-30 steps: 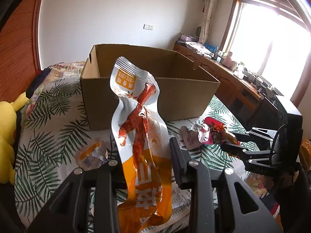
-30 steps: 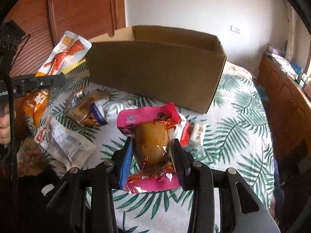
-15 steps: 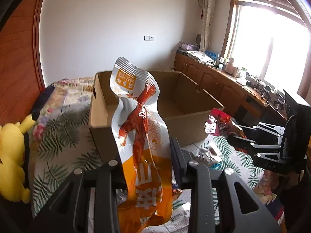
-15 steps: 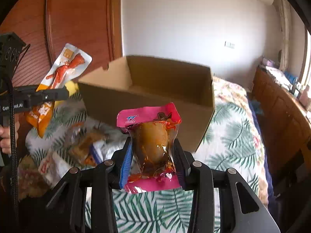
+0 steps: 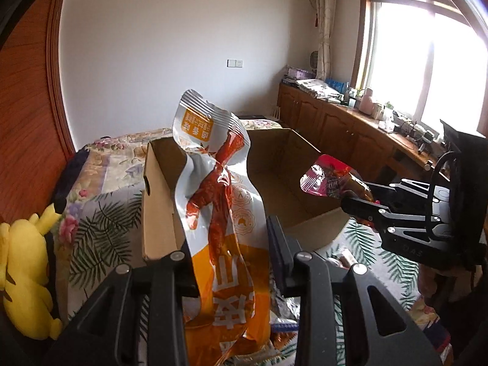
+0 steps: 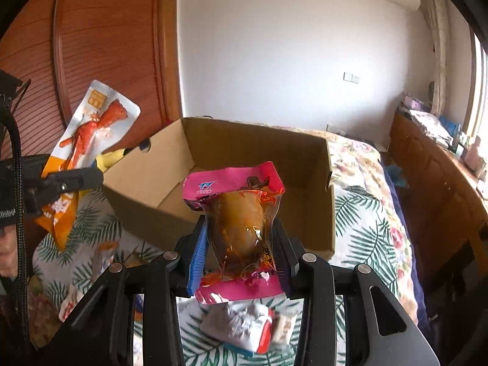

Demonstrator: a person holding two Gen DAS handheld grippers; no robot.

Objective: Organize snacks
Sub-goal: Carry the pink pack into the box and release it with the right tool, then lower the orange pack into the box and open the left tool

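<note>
A: What surrounds the work?

B: A bed (image 6: 363, 213) with a palm-leaf cover carries everything. A wooden cabinet (image 5: 335, 125) runs under the window at 2 o'clock in the left wrist view, and a yellow plush toy (image 5: 24, 274) lies at 8 o'clock on the bed edge.

A: And the container?

B: An open cardboard box (image 6: 170, 189) sits on the bed, straight ahead at 12 o'clock of both grippers. What shows of its floor is bare cardboard. Its near wall stands between each gripper and the inside.

A: What are the grippers carrying?

B: The left gripper (image 5: 228, 262) is clenched on an orange-and-white packet (image 5: 219, 213), which stands upright and blocks much of the box in that view. The right gripper (image 6: 241, 250) has its fingers (image 6: 198, 250) grasping a pink packet (image 6: 241, 222) with a brown piece inside, held up in front of the box's near wall.

A: Anything loose?

B: A few small wrappers (image 6: 253, 329) lie on the bed at 6 o'clock under the right gripper, blurred.
</note>
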